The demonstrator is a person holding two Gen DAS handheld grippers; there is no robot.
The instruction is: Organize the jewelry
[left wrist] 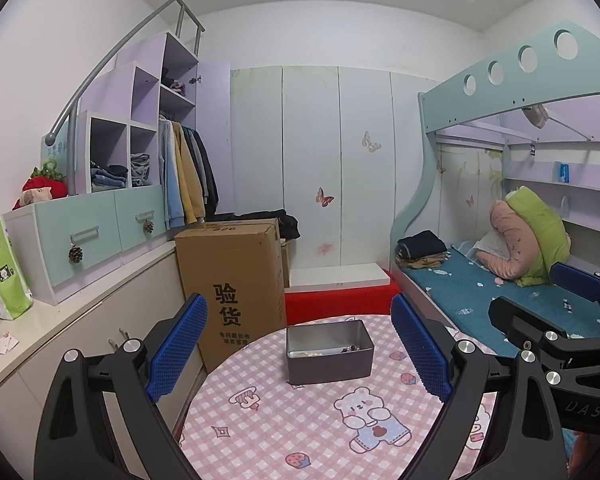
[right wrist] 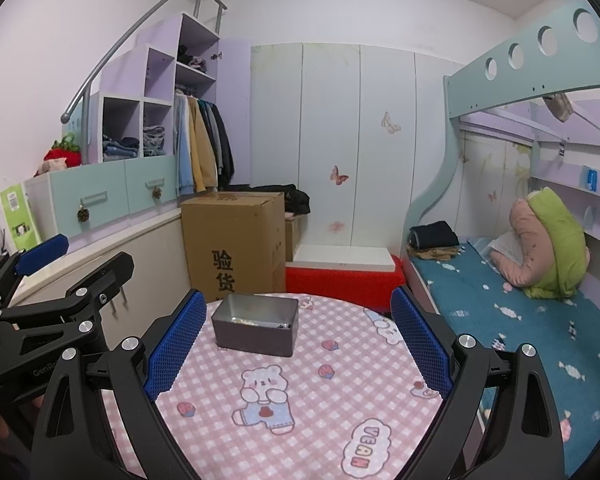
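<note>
A dark open metal box [left wrist: 329,351] stands on the round table with the pink checked cloth [left wrist: 300,432], near its far edge. Small jewelry pieces [left wrist: 350,348] lie inside it. The box also shows in the right wrist view [right wrist: 255,324], with the jewelry [right wrist: 256,322] at its bottom. My left gripper [left wrist: 300,350] is open and empty, held above the table short of the box. My right gripper [right wrist: 298,344] is open and empty, also short of the box. Each gripper shows at the edge of the other's view: the right one [left wrist: 548,304], the left one [right wrist: 74,256].
A tall cardboard box [left wrist: 232,288] stands left of the table. A red and white stool [left wrist: 340,292] is behind the table. A bed with a blue sheet [left wrist: 512,300] lies to the right. A white counter [left wrist: 60,320] with drawers runs along the left wall.
</note>
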